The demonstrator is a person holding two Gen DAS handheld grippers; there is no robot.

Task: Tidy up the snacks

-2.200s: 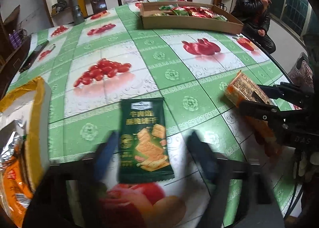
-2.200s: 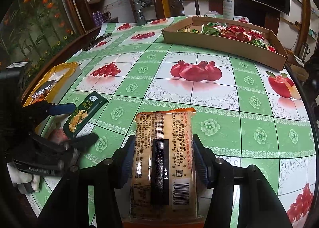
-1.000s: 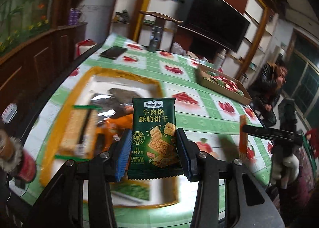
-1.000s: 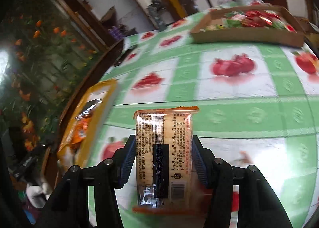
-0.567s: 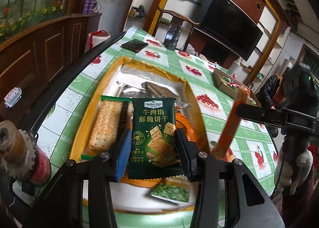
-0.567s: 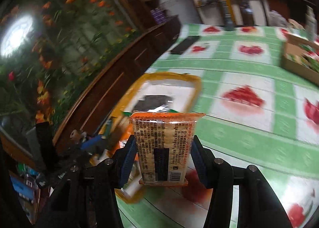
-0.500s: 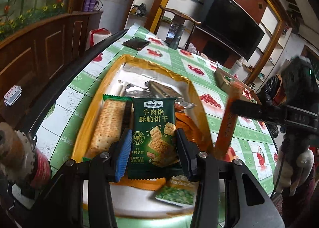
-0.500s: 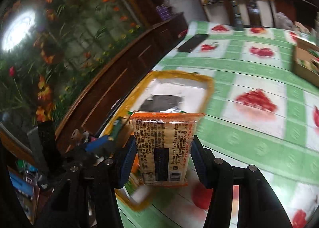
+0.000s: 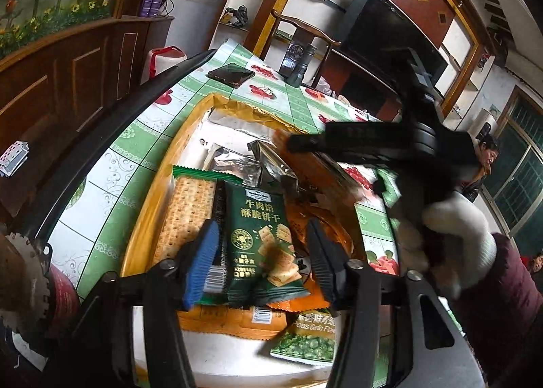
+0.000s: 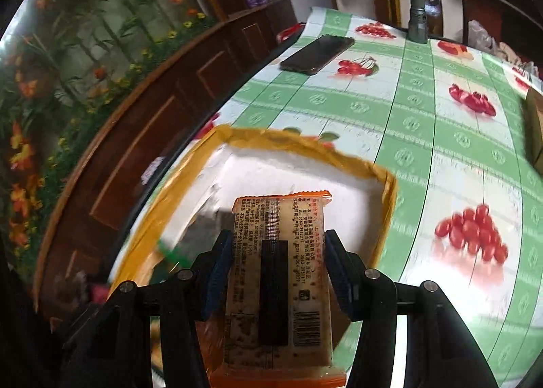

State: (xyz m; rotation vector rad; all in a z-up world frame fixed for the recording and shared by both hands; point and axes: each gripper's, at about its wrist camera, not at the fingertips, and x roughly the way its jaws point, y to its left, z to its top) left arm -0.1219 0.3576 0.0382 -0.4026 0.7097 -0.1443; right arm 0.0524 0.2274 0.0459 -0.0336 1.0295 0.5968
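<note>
My left gripper (image 9: 261, 235) hovers over the yellow-rimmed tray (image 9: 190, 126), and its jaws are opening. The dark green biscuit packet (image 9: 254, 215) lies between them, blurred at its lower end, with a gap to each blue pad. It rests on other packs in the tray. My right gripper (image 10: 278, 245) is shut on an orange-edged cracker pack (image 10: 247, 269), held above the tray (image 10: 305, 147) near its right rim. In the left wrist view that pack (image 9: 329, 177) slants in from the right over the tray.
In the tray lie a green-edged cracker pack (image 9: 190, 211), foil wrappers (image 9: 244, 167) and a pea packet (image 9: 305, 337). A phone (image 10: 317, 53) and a flashlight (image 10: 417, 11) sit at the table's far end. A gloved hand (image 9: 454, 228) is at right; a seated person (image 9: 485, 160) is beyond.
The left jaws have spread and the green packet has come loose between them, sinking toward the tray. The right gripper has swung with its orange pack from the table's middle to over the tray.
</note>
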